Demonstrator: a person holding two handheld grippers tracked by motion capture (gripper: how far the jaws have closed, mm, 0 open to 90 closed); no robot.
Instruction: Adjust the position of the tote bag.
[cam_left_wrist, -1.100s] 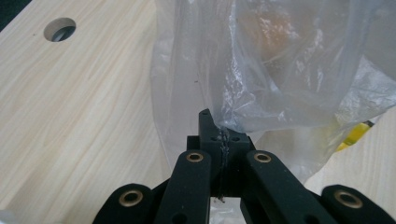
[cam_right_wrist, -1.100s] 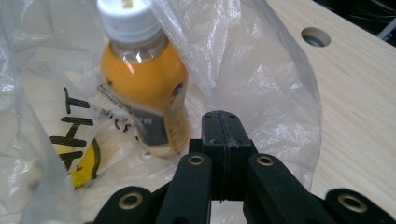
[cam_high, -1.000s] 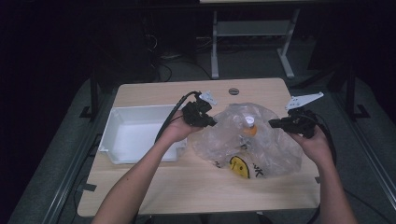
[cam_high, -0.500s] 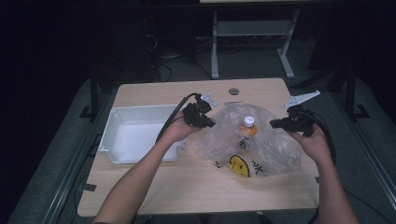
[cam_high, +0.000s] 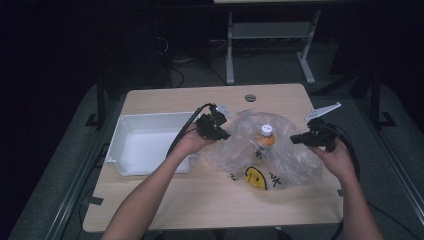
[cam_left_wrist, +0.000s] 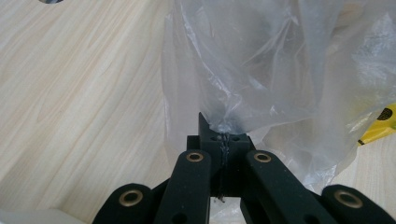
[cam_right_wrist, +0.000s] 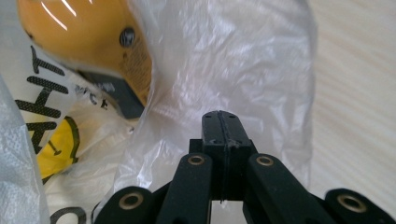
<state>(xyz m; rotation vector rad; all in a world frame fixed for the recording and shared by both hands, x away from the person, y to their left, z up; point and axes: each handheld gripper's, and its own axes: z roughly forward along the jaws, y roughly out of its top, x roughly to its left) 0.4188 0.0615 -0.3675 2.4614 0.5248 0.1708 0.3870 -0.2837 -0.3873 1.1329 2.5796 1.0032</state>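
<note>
A clear plastic bag (cam_high: 280, 155) with a yellow smiley print (cam_high: 256, 176) lies on the wooden table (cam_high: 165, 100). Inside it stands an orange bottle (cam_high: 265, 138) with a white cap. My left gripper (cam_high: 225, 135) is shut on the bag's left edge; in the left gripper view the film (cam_left_wrist: 261, 70) bunches into the closed jaw tips of that gripper (cam_left_wrist: 223, 133). My right gripper (cam_high: 296, 140) is shut on the bag's right edge. In the right gripper view its jaws (cam_right_wrist: 224, 121) are pressed together over the film (cam_right_wrist: 224, 60), with the orange bottle (cam_right_wrist: 88, 42) at upper left.
A white empty tray (cam_high: 145, 142) sits on the table's left side, just beside my left hand. A round cable hole (cam_high: 250, 97) is near the table's far edge. Bare wood runs along the front edge (cam_high: 210, 205). A white desk frame (cam_high: 270, 30) stands on the floor beyond.
My right gripper has sunk slightly with the bag's right edge, and the bag sags lower over the bottle. The left gripper has kept its place.
</note>
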